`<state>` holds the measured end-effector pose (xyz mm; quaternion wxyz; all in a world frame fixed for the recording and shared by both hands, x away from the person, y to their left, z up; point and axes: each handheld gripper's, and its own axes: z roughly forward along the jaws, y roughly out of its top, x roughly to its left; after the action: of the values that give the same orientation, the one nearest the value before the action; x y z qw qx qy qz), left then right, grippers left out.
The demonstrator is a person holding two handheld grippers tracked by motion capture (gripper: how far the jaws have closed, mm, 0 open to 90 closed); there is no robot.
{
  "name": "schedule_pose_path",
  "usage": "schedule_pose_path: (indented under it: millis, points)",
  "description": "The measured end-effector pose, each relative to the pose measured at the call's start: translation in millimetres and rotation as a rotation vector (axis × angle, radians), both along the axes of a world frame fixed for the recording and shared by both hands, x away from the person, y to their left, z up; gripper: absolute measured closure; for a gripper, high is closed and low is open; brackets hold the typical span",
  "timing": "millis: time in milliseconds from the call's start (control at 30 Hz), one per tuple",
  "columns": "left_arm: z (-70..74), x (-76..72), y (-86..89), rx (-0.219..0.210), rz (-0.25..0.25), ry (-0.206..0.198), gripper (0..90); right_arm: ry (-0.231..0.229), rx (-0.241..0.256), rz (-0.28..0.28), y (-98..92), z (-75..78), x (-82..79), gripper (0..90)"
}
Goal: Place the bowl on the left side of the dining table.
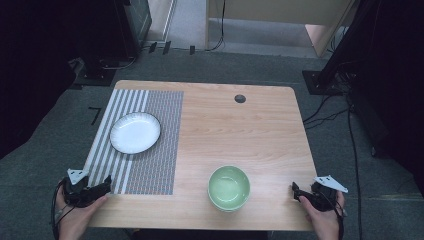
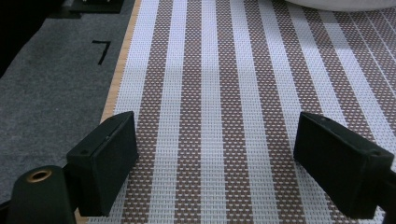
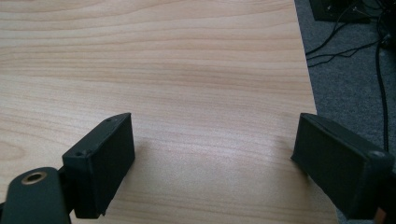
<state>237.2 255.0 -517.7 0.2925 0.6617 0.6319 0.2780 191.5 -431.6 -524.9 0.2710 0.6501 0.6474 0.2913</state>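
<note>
Right now both tools rest at the near corners of the bench (image 1: pixel 260 130): the left hand-held gripper (image 1: pixel 102 186) at the lower left of the high view, over the striped placemat (image 1: pixel 150 165), the right hand-held gripper (image 1: pixel 296 192) at the lower right. Each has its jaws spread wide with nothing between them. The green bowl (image 1: pixel 229 187) sits low and centre, near the right one; the white plate (image 1: pixel 135 132) lies on the placemat, upper left. The bowl probably comes first: approach level, straddle its rim with one jaw inside, and close gently to avoid tipping.
</note>
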Motion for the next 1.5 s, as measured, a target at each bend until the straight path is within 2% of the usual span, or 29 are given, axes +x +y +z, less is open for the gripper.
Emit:
schedule_pose_path:
  millis: [167,233,267,300,367,433,600,867,1067,1200,1500]
  points:
    - [0.0,0.0,-0.1,0.000,0.001,0.000,12.9,-0.003,0.005,-0.025,-0.9,1.1,0.5,15.1]
    - [0.1,0.1,-0.4,0.002,0.001,0.000,12.9,-0.028,0.027,-0.032,-1.5,4.0,-1.1,15.5]
    - [0.2,-0.1,-1.0,0.007,0.002,-0.001,12.8,-0.054,0.055,-0.038,-2.2,8.0,-2.6,15.5]
    - [0.2,0.2,-2.1,0.016,0.004,-0.004,12.8,-0.054,0.055,-0.038,-2.2,8.0,-2.6,15.5]
    - [0.4,0.4,-3.6,0.028,0.005,-0.005,12.8,-0.084,0.080,-0.043,-0.8,14.6,-3.4,15.4]
    - [0.0,1.4,-1.3,0.001,0.005,0.001,12.8,-0.097,0.085,-0.043,1.0,19.3,-3.6,15.4]
    - [0.0,1.4,-1.4,0.003,0.004,0.001,12.6,-0.121,0.085,-0.029,6.9,28.3,-5.2,15.5]
    - [0.0,1.4,-1.3,0.003,0.004,0.001,12.6,-0.198,0.131,-0.012,15.9,53.7,-9.6,16.4]
    - [0.0,1.4,-1.4,0.003,0.004,0.001,12.6,-0.217,0.174,-0.018,17.9,63.4,-12.6,16.8]
    - [0.0,1.4,-1.4,0.003,0.004,0.001,12.6,-0.238,0.169,-0.002,23.6,71.1,-14.4,17.1]
    - [0.0,1.4,-1.3,0.003,0.004,0.001,12.6,-0.249,0.167,0.037,39.3,81.0,-14.9,17.2]
